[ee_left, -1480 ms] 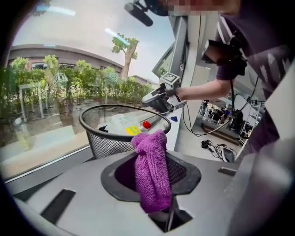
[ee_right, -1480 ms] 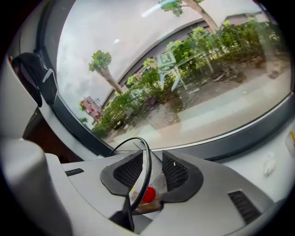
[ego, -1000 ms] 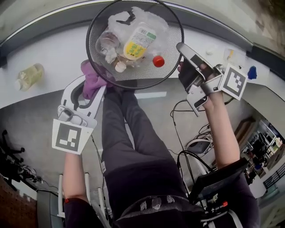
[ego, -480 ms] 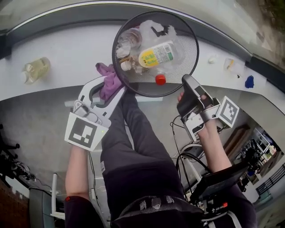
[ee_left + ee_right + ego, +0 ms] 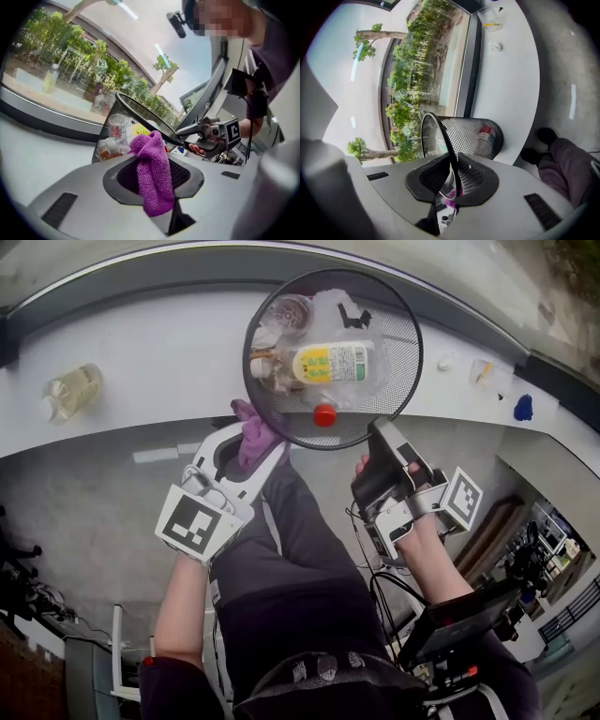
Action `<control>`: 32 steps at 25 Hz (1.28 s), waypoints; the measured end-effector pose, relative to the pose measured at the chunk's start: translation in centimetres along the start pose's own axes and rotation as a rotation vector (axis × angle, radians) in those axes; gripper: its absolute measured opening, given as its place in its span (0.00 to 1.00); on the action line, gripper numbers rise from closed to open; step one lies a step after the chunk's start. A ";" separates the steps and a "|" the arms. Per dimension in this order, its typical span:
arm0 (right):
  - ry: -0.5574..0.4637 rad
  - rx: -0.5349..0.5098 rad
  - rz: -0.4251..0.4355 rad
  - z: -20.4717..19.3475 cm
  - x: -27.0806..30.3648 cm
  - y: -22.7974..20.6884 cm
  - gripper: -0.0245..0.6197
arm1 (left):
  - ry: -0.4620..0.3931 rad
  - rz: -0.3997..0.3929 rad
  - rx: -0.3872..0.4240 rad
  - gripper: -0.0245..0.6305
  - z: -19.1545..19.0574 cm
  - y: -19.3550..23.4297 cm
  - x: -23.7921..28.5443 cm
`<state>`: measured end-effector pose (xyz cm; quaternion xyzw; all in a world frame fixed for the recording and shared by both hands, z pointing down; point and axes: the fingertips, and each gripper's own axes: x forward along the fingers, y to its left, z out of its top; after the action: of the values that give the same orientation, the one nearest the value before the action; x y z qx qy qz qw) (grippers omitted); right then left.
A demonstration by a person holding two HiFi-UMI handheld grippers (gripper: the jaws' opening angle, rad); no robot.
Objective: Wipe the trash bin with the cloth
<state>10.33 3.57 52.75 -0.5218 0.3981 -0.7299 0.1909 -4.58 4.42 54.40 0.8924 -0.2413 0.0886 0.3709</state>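
Bin turn: since a second ago the trash bin [image 5: 397, 354] has been rotated clockwise in the head view; the red cap [image 5: 324, 415] inside has been carried from the right side to the near side
Bin place: tipped on the white ledge [image 5: 141, 343] with its mouth toward the person, and shifted right of where it stood
Cloth travel: the purple cloth [image 5: 249, 420] has been brought right along with the bin and now lies at its near-left outer wall, just under the rim
Meaning for task: a fresh stretch of outer mesh is judged to have been presented to the cloth; wiping is under way, and much of the wall is likely left
Left gripper [image 5: 253, 448]: clamped on the cloth, which hangs bunched between the jaws
Right gripper [image 5: 380, 432]: clenched on the bin's near-right rim, one jaw inside the mesh and one outside
Left arm pose: extended far, gripper angled slightly right, marker cube toward the person
Right arm pose: forearm raised from the near right, gripper rolled and pointing far-left onto the rim
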 end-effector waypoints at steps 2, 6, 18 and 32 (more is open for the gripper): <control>0.018 0.046 0.005 -0.9 0.4 -0.4 0.11 | 0.025 -0.017 0.000 0.20 -1.0 -0.7 0.8; 0.104 0.042 0.014 -3.4 1.0 -0.4 0.11 | 0.071 -0.105 0.052 0.20 -2.2 -3.5 2.2; 0.187 -0.144 0.019 -3.0 0.4 0.5 0.11 | 0.302 0.154 0.243 0.21 -3.5 7.4 -2.2; 0.094 -0.364 0.067 4.1 -3.1 3.3 0.16 | 0.514 0.448 0.244 0.61 -2.5 20.6 -2.9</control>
<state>14.80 2.14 48.88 -0.4994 0.5492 -0.6628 0.0986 -17.25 -5.25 67.96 0.8035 -0.3175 0.4174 0.2817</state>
